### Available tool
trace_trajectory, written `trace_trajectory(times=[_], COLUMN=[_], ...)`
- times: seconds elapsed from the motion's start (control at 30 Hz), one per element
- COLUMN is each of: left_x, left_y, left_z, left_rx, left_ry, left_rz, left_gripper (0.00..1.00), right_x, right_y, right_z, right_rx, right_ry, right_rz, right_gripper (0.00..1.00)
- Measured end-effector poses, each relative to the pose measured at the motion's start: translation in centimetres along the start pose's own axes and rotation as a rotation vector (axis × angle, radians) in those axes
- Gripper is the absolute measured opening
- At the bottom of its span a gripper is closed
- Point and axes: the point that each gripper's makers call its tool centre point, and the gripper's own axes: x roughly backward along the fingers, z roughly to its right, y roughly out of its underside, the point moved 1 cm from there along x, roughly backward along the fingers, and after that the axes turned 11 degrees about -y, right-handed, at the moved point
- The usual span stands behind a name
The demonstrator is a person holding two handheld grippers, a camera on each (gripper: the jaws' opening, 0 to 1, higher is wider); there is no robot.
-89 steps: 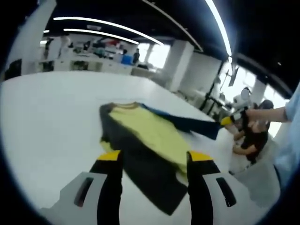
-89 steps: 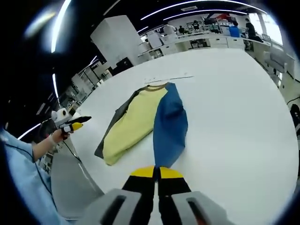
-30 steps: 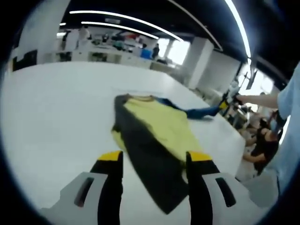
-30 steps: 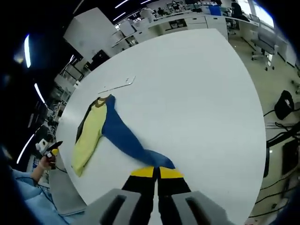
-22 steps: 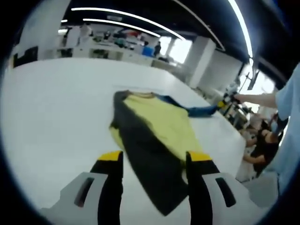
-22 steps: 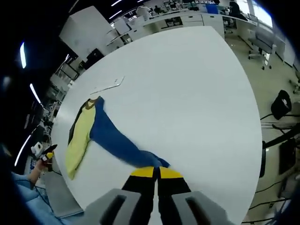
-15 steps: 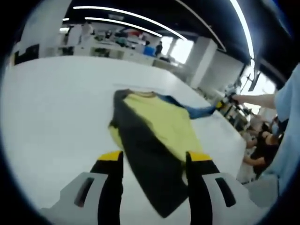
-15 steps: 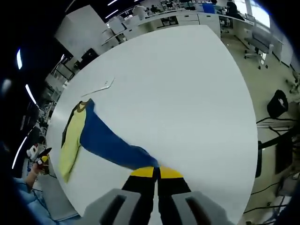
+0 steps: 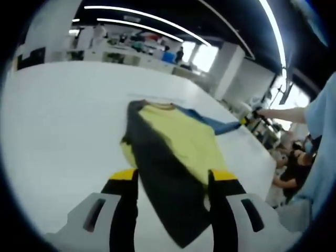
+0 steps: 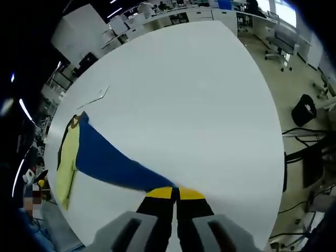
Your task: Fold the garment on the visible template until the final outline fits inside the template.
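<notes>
The garment has a yellow body (image 9: 176,137), a dark grey sleeve (image 9: 168,184) and a blue sleeve (image 9: 212,124). It lies on the white table (image 9: 58,121). My left gripper (image 9: 174,176) hovers open over the grey sleeve, nothing between its fingers. My right gripper (image 10: 176,193) is shut on the cuff of the blue sleeve (image 10: 110,160), which stretches taut from the yellow body (image 10: 65,160). In the left gripper view the right gripper (image 9: 248,119) is at the far end of the blue sleeve. A thin template line (image 10: 94,98) lies beyond the collar.
The table edge (image 10: 273,136) curves close on the right, with dark chairs (image 10: 303,110) on the floor beyond. A person's light blue sleeve (image 9: 320,142) is at the right of the left gripper view. Desks and shelves (image 9: 121,50) stand far behind the table.
My right gripper has drawn the blue sleeve farther out and away from the yellow body, unfolding it off the torso into a long taut strip. My left gripper has stayed open over the grey sleeve.
</notes>
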Motion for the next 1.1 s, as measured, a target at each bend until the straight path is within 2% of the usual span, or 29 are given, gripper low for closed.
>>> trace_trajectory(times=[0.07,0.13,0.4,0.53,0.63,0.73,0.8,1.07,1.1], left_x=[0.0,0.1,0.4,0.5,0.5,0.4,0.4,0.5,0.5], left_y=[0.1,0.3,0.4,0.4,0.4,0.5,0.5,0.4,0.4], left_z=[0.0,0.1,0.2,0.2,0.2,0.3,0.4,0.5,0.4], left_rx=[0.003,0.006,0.011,0.011,0.014,0.018,0.019,0.021,0.021], left_ry=[-0.001,-0.001,-0.005,-0.006,-0.005,-0.002,0.001,0.003,0.003], left_rz=[-0.002,-0.003,-0.003,-0.002,-0.002,-0.004,-0.004,0.002,0.003], left_gripper=[0.5,0.5,0.5,0.5,0.5,0.5,0.5,0.5,0.5], right_x=[0.6,0.1,0.9,0.0,0.7,0.8,0.0,0.8,0.5], right_y=[0.3,0.0,-0.2,0.8,1.3,1.3,1.3,0.8,1.0], right_z=[-0.3,0.2,0.3,-0.1,0.2,0.4,0.8,1.3,0.7], right_rx=[-0.008,-0.007,-0.012,-0.019,-0.024,-0.018,-0.018,0.056,0.086], right_ry=[-0.001,-0.002,0.001,0.001,0.0,0.006,0.008,0.017,0.032], right_rz=[0.002,0.002,-0.011,-0.039,-0.061,-0.066,-0.063,-0.048,-0.034], right_gripper=[0.0,0.0,0.0,0.0,0.0,0.0,0.0,0.0,0.02])
